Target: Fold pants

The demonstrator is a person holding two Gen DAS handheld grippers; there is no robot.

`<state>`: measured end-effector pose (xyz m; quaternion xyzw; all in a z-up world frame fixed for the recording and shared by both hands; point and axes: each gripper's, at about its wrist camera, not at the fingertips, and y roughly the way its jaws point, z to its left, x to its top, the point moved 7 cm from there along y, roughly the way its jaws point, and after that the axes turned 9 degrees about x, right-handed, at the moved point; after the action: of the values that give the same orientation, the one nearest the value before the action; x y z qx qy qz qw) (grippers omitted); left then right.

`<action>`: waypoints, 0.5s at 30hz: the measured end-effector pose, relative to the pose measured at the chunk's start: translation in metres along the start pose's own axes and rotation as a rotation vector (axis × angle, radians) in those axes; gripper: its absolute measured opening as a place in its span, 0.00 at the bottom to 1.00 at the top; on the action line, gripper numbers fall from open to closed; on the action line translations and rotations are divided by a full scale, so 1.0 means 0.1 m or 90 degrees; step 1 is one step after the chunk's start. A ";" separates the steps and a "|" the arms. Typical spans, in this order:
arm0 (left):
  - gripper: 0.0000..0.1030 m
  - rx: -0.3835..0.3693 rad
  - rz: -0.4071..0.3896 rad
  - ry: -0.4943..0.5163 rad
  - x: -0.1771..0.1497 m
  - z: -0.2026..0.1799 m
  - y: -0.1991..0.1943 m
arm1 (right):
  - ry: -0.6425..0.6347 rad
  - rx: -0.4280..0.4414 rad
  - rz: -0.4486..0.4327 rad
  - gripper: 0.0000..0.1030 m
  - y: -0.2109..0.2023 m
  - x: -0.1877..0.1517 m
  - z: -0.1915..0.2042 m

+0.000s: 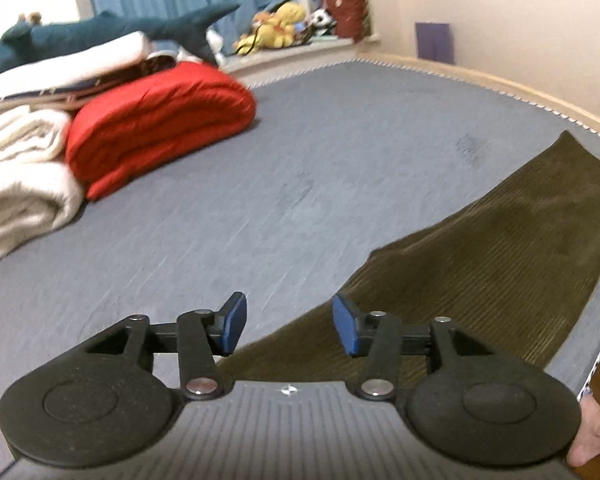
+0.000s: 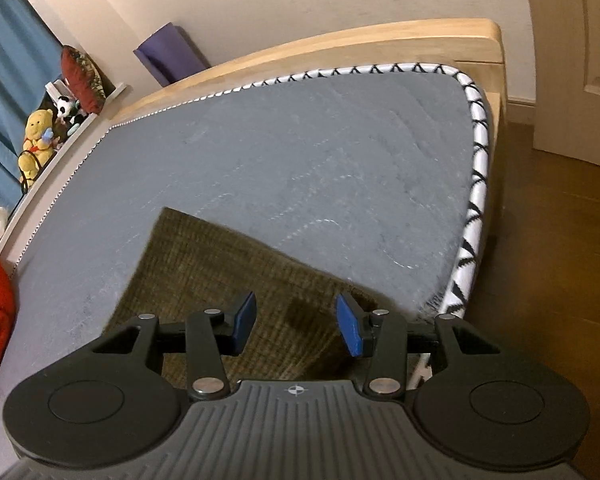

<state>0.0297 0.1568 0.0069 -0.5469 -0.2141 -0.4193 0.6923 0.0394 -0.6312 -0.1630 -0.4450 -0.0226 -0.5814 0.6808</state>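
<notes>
Here, lying flat on the grey quilted mattress (image 2: 300,152): the olive-brown ribbed corduroy pants (image 1: 480,248), stretched long and narrow, apparently already doubled leg over leg, probably spread out so to give a clean line for the next fold. Running diagonally in the left wrist view, one end reaching toward the far wooden bed frame (image 2: 340,48), one long side lying close along the mattress's near edge.

Hovering over the pants' near part: the left black two-finger gripper with blue pads (image 1: 289,326), jaws spread, nothing between them, no cloth pinched. Likewise hanging above the cloth: the right black two-finger gripper with blue pads (image 2: 296,328), jaws parted and empty, seemingly lining up for a fresh grasp.

Sitting near the right gripper: the white zigzag-stitched mattress border (image 2: 476,160), with wooden floor (image 2: 560,260) beyond, so leaving little margin on that side. Opening wide toward the middle: plenty of bare grey surface for swinging a leg end over. Crowding only the far left: a folded red quilted blanket (image 1: 160,120) and a rolled cream fleece blanket (image 1: 20,172), well apart from the pants.
</notes>
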 end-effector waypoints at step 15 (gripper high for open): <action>0.54 -0.013 0.012 0.039 -0.11 -0.23 0.19 | 0.093 0.015 0.027 0.51 0.22 -0.11 -0.19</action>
<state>0.0355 0.1401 -0.0198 -0.5425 -0.1833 -0.4315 0.6970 0.0441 -0.6367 -0.1932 -0.3938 0.0301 -0.5976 0.6978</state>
